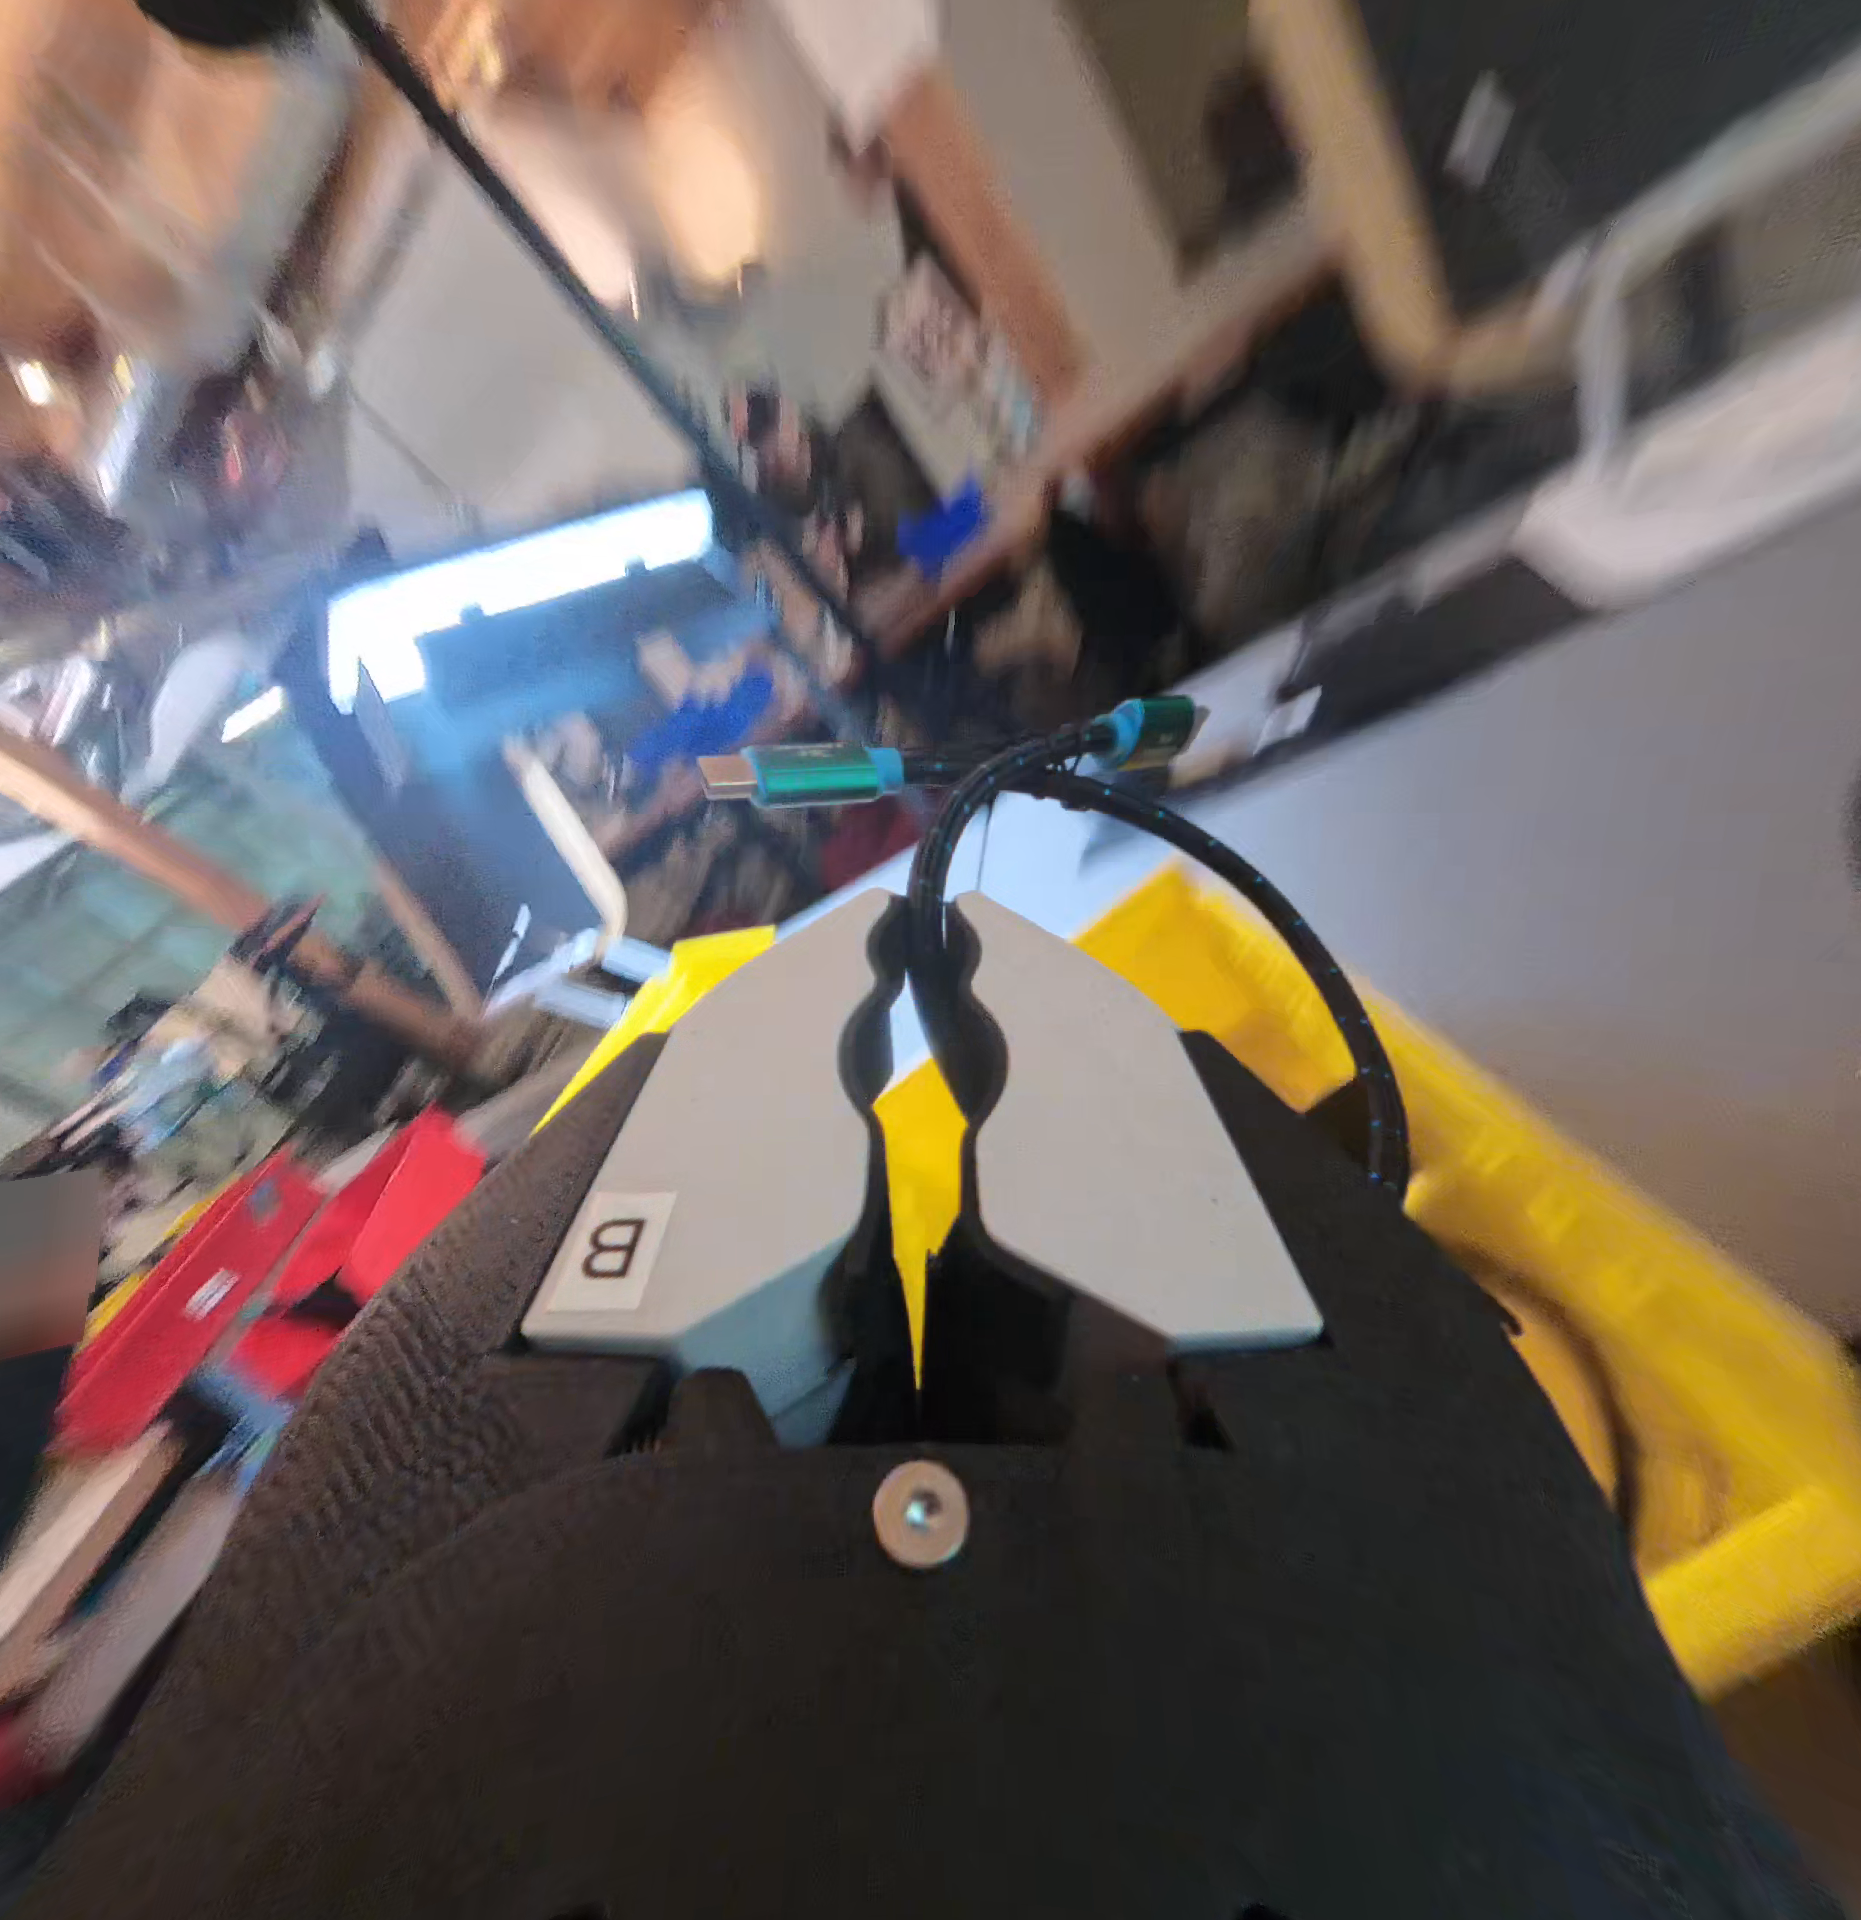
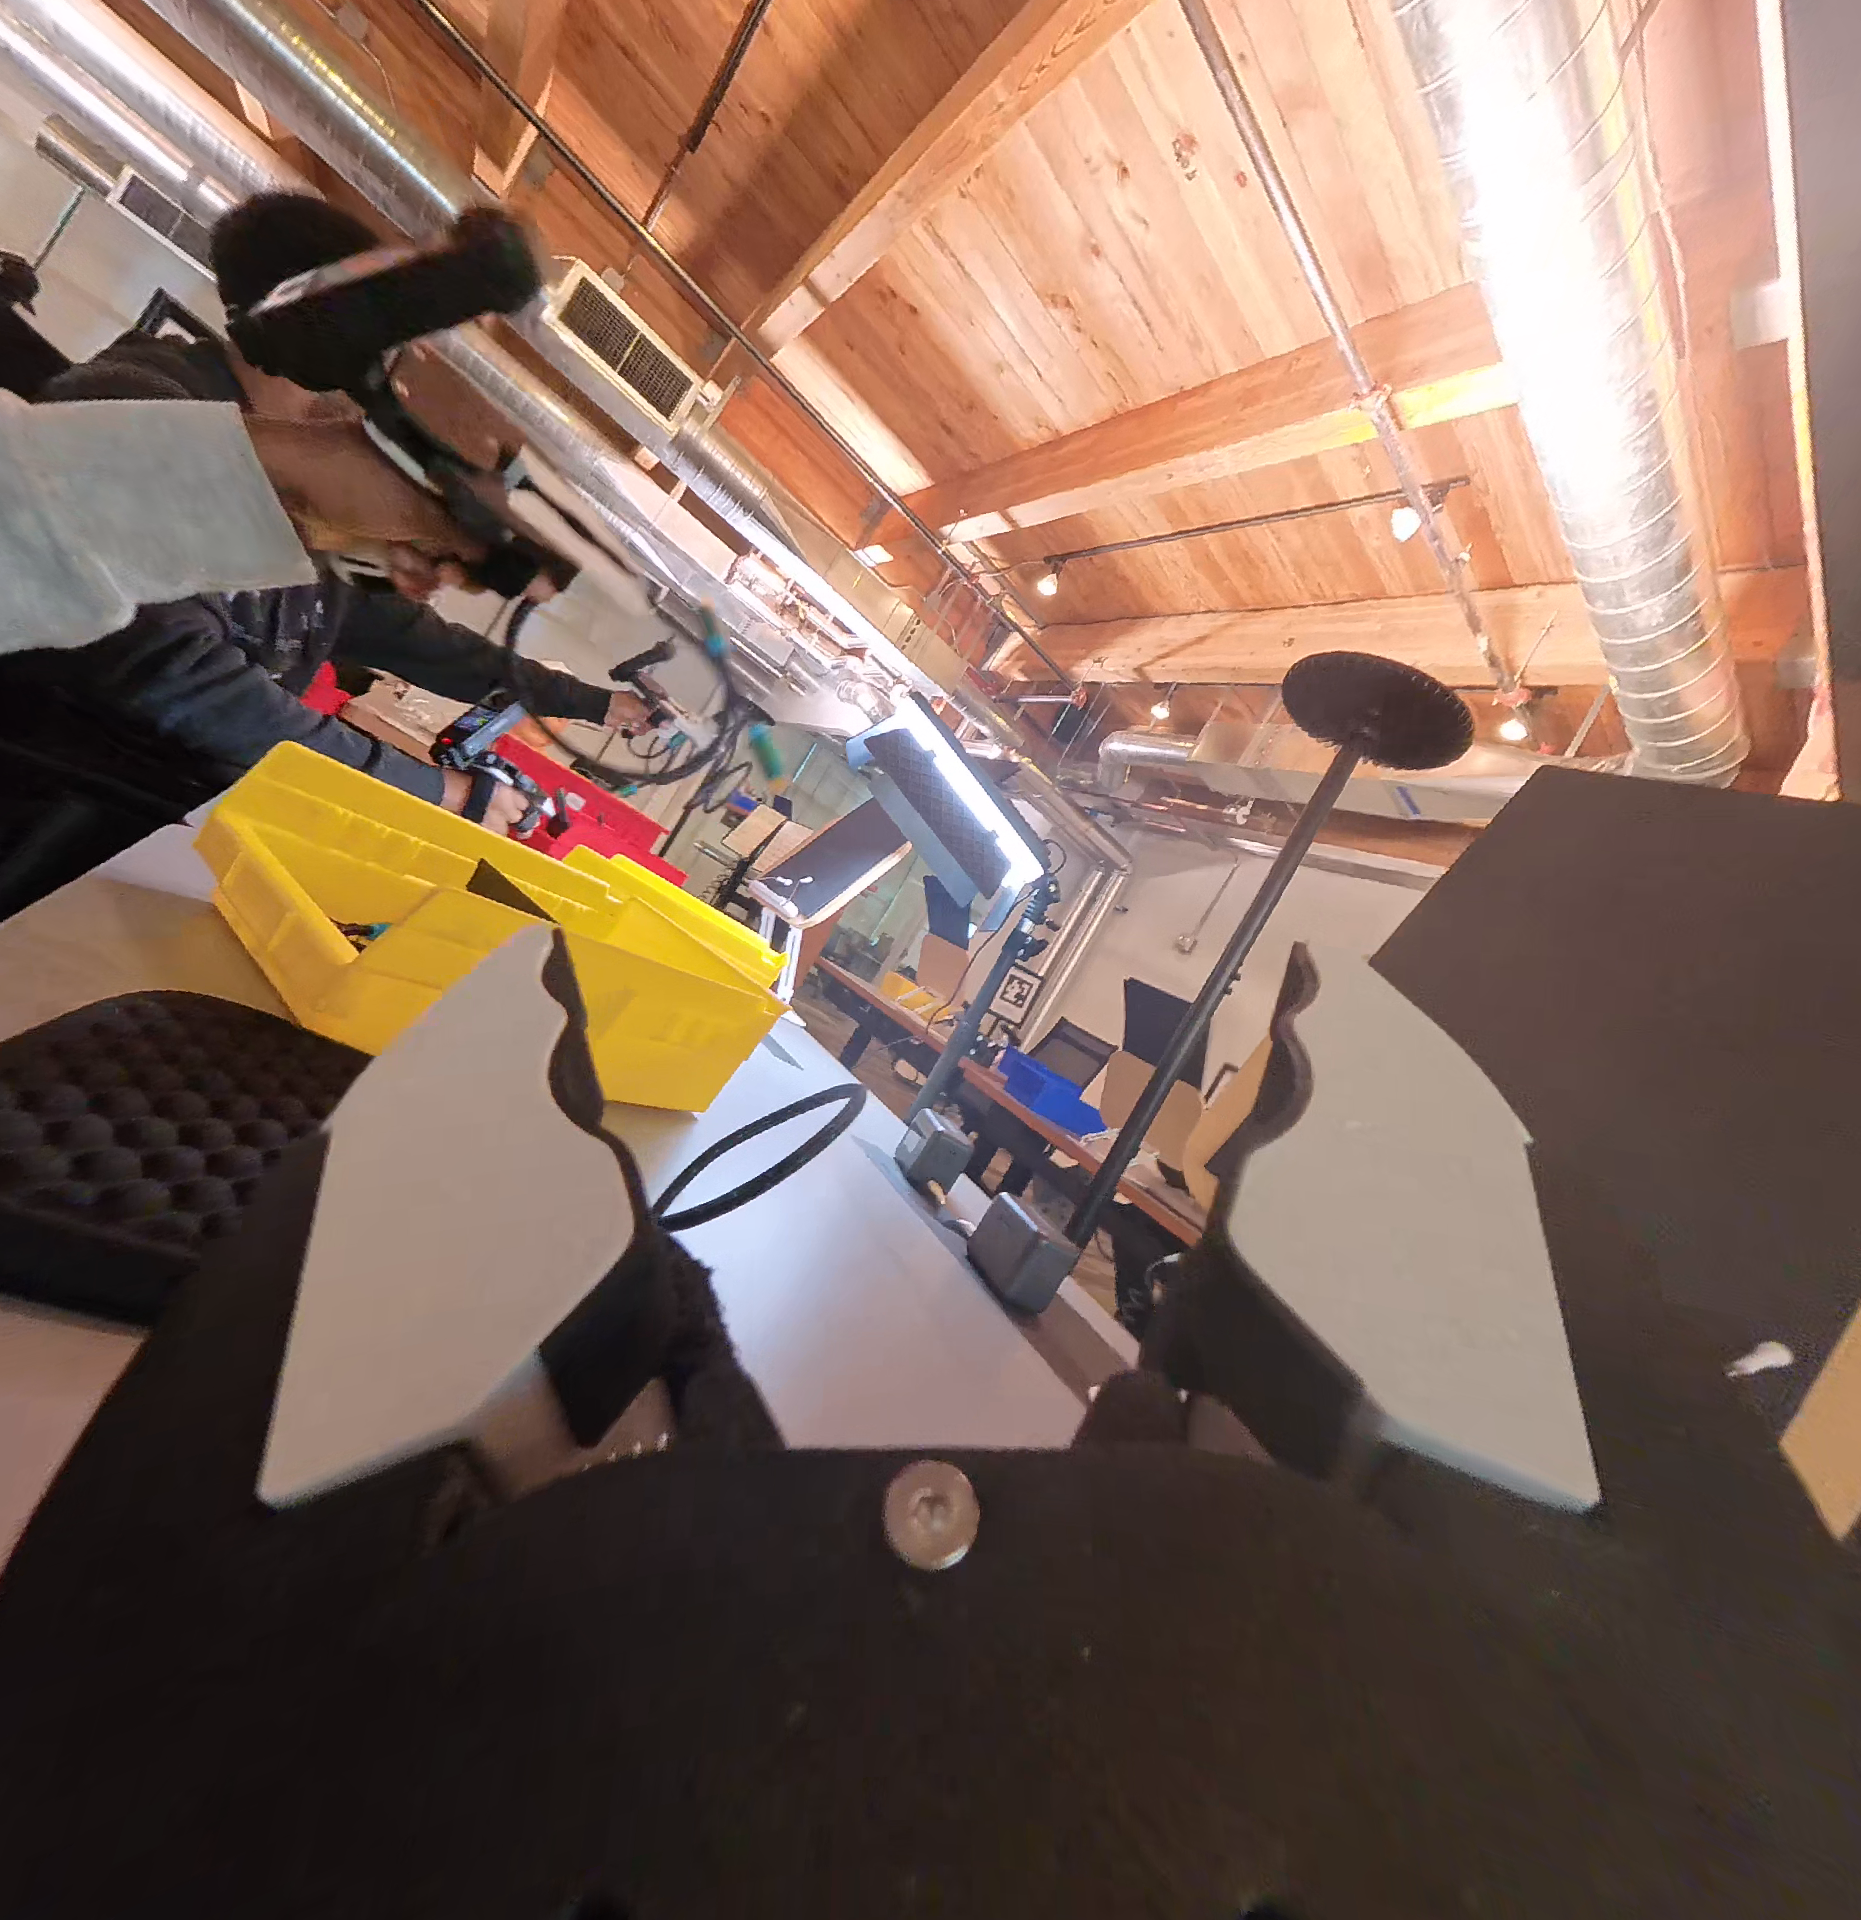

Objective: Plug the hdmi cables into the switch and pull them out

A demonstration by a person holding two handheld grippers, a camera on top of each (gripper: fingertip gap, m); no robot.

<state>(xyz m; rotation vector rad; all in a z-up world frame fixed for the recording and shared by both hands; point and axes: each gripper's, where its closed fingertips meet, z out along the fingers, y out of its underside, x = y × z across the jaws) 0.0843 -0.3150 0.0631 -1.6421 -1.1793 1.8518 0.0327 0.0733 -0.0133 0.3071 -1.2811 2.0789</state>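
Left wrist view: left hand-held gripper [image 1: 931, 914] pinches looped braided cable [image 1: 1310, 966]; right hand-held gripper [image 2: 921, 966] spread, empty.

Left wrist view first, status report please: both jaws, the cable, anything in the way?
Left gripper shut on black braided cable, both green plugs dangling free. Right gripper open, empty. Yellow bin below; no switch in view.

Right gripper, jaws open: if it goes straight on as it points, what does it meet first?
Probably nothing near. Between the right gripper jaws the line passes over the table edge into open room; the lamp stand sits closest to it, though depth is unclear.
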